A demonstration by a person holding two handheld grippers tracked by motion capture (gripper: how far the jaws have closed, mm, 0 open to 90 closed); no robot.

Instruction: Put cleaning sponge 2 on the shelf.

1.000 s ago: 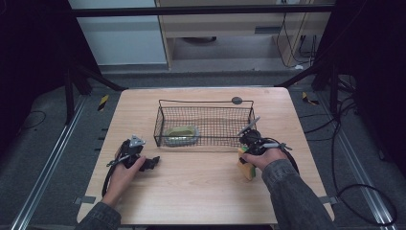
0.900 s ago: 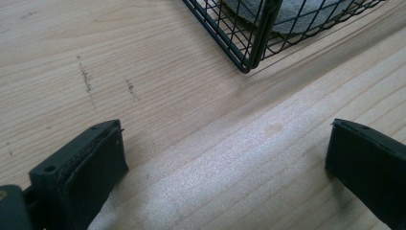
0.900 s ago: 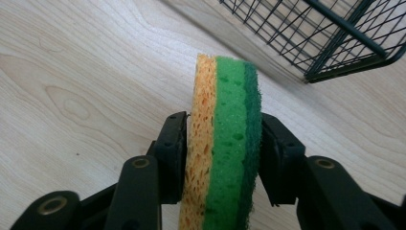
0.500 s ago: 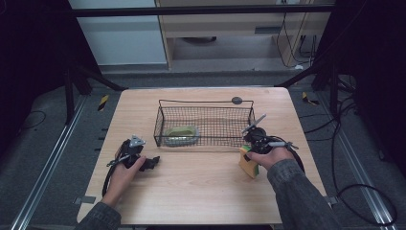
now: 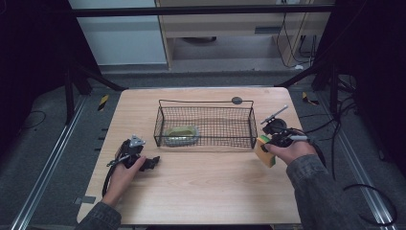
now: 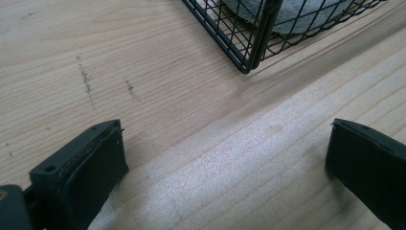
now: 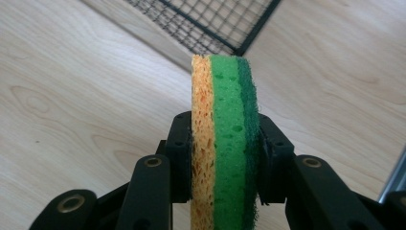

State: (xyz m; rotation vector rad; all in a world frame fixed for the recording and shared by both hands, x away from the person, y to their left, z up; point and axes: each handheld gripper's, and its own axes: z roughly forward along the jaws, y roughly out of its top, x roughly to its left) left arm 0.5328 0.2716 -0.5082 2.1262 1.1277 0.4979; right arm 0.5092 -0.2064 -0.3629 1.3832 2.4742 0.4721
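A sponge (image 7: pixel 224 139) with yellow, light green and dark green layers stands on edge between the jaws of my right gripper (image 7: pixel 222 153), which is shut on it. In the high view the sponge (image 5: pixel 265 151) hangs just off the right end of the black wire basket (image 5: pixel 206 125), held by the right gripper (image 5: pixel 270 143). A grey-green rounded object (image 5: pixel 181 134) lies inside the basket at its left. My left gripper (image 5: pixel 152 163) rests on the table in front of the basket's left corner. It is open, and in its own view the left gripper (image 6: pixel 225 163) has bare wood between its jaws.
The wooden table (image 5: pixel 201 191) has free room in front of the basket. A small black round object (image 5: pixel 236 100) lies behind the basket. The basket corner (image 6: pixel 251 57) is close ahead of the left gripper. Dark floor and metal rails surround the table.
My right gripper has carried the sponge up and to the right, away from the table's front, closer to the basket's right end. The left gripper has stayed put.
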